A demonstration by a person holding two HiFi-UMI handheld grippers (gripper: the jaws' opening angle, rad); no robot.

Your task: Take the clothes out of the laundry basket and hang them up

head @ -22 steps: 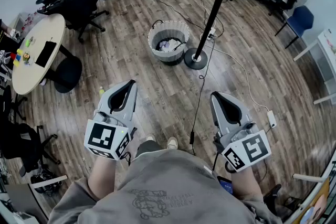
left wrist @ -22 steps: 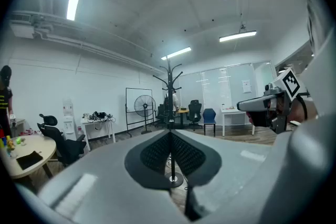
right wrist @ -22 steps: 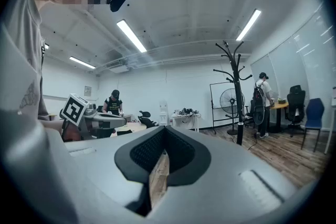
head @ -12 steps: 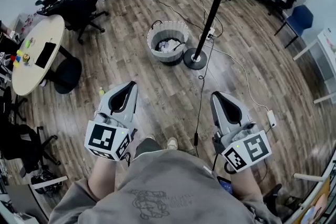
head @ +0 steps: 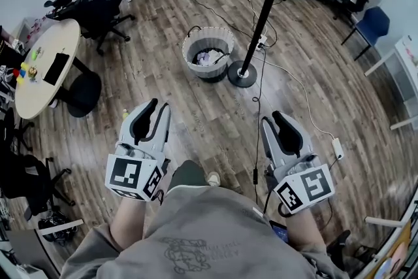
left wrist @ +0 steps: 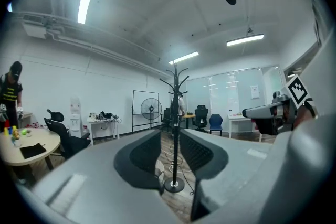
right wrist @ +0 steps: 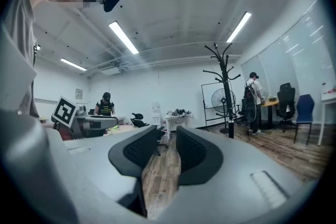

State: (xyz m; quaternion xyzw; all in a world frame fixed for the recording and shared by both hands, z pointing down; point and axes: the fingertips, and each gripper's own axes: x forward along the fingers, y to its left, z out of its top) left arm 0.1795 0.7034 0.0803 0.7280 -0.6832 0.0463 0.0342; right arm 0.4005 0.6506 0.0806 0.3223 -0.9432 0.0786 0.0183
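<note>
The laundry basket [head: 194, 64] is seen standing on the wooden floor [head: 202, 108], well ahead of both claws; clothes [head: 208, 57] are heaped inside it, below its rim. At its right edge the round base of the coat stand [head: 243, 74] is placed just beside it, and the dark pole is raised from there; a cable [head: 287, 76] is laid over the boards to the right of the base. Between the basket and the claws a bare stretch of floor is left open. The left claw [head: 159, 104] is held low at the left with its jaws a little spread, and nothing is caught between them; only the far pole is seen through the gap. The right claw [head: 272, 117] is likewise spread and empty; boards are seen through it. At the far left a round counter [head: 39, 78] and an office chair [head: 101, 13] are kept well apart from the basket.
</note>
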